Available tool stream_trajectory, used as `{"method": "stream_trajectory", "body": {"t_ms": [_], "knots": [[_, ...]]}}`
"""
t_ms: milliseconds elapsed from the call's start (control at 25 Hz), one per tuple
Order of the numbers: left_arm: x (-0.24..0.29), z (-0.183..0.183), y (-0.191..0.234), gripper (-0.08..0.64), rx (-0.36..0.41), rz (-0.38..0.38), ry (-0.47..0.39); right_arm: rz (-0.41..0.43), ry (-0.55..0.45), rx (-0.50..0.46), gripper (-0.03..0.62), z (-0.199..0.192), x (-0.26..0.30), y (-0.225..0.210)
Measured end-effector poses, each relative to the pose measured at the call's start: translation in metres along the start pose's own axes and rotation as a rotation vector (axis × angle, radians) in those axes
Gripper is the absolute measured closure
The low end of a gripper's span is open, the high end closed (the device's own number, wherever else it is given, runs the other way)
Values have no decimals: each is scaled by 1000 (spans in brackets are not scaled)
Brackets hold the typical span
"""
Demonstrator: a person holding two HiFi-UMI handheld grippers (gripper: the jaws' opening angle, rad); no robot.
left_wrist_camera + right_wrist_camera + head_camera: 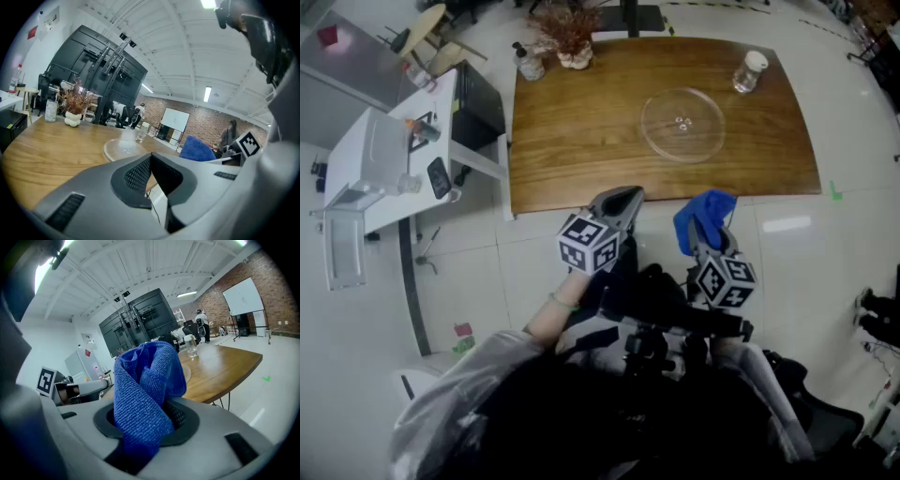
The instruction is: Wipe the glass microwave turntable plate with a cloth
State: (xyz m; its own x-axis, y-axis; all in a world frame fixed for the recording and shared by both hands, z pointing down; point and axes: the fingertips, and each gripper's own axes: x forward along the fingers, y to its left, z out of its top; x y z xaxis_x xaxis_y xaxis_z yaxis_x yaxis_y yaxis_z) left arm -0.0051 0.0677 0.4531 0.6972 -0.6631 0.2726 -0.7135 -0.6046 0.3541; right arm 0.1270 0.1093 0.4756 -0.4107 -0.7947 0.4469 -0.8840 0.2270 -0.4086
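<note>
The clear glass turntable plate (682,124) lies flat on the wooden table (581,141), right of its middle; it also shows as a pale disc, the plate (123,149), in the left gripper view. My left gripper (623,199) hovers at the table's near edge, its jaws shut with nothing between them. To its right, off the table's front edge, my right gripper (705,225) is shut on a blue cloth (703,216), which bunches up out of the jaws as a folded wad, the cloth (145,394). Both grippers are well short of the plate.
A glass jar (748,71) stands at the table's far right. A dried-plant vase (568,37) and a small bottle (528,64) sit at the far left. A white counter (389,159) with a black box (476,105) stands left of the table.
</note>
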Motion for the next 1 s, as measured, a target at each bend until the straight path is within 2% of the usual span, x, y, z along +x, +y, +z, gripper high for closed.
{"method": "stream_trajectory", "body": {"t_ms": [240, 480, 560, 840, 1000], "knots": [[48, 12, 47, 555, -9, 2, 42, -33, 18, 25, 430, 14, 41, -16], [100, 22, 76, 550, -25, -50, 117, -92, 5, 68, 430, 41, 71, -35], [112, 18, 86, 475, -42, -60, 153, -109, 8, 81, 430, 44, 83, -40], [144, -5, 136, 474, -92, -26, 264, -144, 19, 98, 430, 59, 115, -51], [158, -25, 150, 462, -117, -22, 333, -168, 38, 87, 430, 71, 127, -58]]}}
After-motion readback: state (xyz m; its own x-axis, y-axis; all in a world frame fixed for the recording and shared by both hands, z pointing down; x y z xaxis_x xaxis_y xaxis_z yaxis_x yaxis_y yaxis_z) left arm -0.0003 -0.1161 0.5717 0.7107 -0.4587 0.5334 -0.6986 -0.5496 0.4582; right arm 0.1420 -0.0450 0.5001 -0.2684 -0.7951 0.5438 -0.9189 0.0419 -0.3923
